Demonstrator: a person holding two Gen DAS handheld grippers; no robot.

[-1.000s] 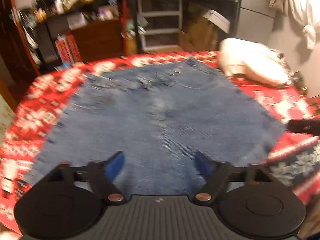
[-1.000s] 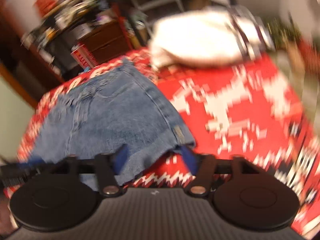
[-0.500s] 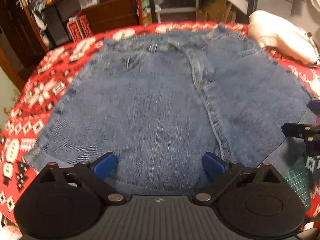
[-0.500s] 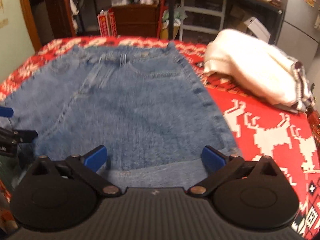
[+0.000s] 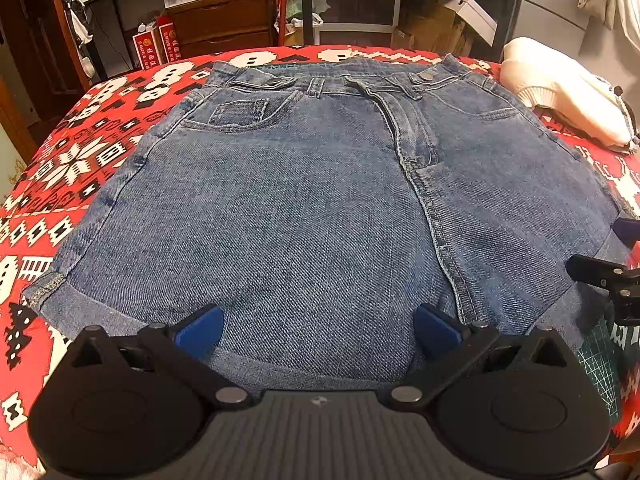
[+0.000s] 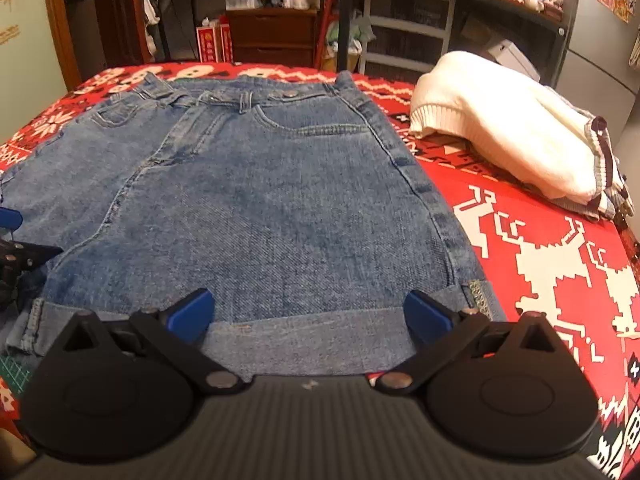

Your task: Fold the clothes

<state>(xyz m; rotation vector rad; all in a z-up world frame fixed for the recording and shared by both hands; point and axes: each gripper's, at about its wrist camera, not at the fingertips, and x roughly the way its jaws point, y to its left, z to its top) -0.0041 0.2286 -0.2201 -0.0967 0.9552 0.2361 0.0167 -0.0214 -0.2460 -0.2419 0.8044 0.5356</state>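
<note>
Nearest, left gripper (image 5: 318,330) and right gripper (image 6: 310,314) both gape wide, holding nothing, each at a cuffed hem; denim shorts (image 5: 320,200) spread flat, unfolded, waistband far, long axis side to side; beyond right, cream sweater (image 6: 508,128) on red patterned cloth (image 6: 560,264), clear of any fold path.

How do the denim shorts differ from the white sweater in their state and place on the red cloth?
The denim shorts lie spread flat, front up, right before both tools; the white sweater lies bunched in a heap, off to the right and apart from the shorts. The shorts are blue with rolled cuffs; the sweater is cream with ribbed edges. Both rest on the red patterned cloth.
</note>
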